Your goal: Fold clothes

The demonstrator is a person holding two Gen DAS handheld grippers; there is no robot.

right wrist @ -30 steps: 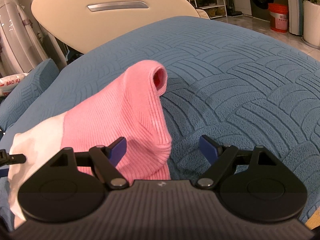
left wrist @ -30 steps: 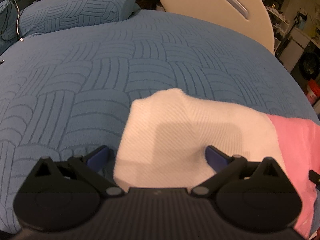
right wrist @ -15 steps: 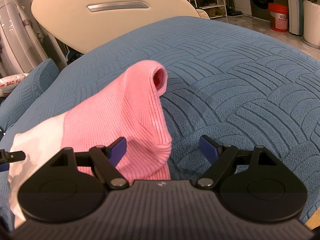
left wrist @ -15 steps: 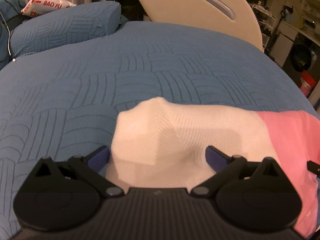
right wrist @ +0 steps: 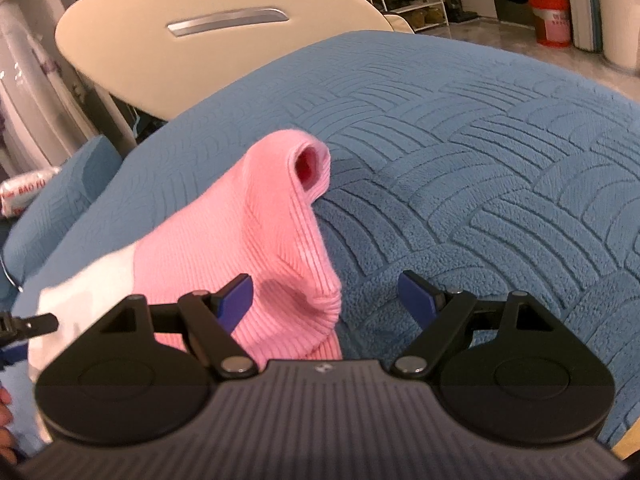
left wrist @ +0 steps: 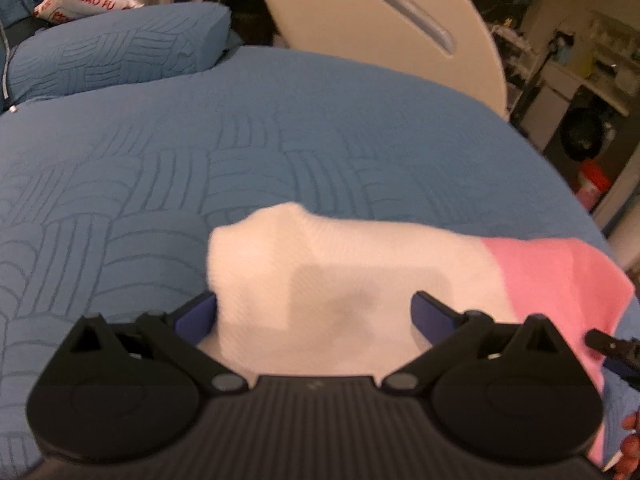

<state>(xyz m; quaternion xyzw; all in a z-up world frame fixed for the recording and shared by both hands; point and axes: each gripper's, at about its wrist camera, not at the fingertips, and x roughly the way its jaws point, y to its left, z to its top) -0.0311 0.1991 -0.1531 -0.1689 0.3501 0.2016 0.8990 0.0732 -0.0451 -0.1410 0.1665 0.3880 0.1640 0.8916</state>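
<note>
Blue quilted bedspread (left wrist: 280, 136) carried the pink-and-white knit garment (left wrist: 360, 264) lengthwise between open-jawed grippers, left gripper (left wrist: 314, 312) straddling its white end, right gripper (right wrist: 326, 294) its pink end.

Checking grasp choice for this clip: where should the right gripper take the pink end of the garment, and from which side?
Probably at the ribbed hem fold nearest the right gripper, coming straight forward along the blue bedspread. The pink end bunches into a raised ridge there, between the open jaws, so there is a thick edge to pinch.

Both wrist views look low across the same garment (left wrist: 360, 264).
</note>
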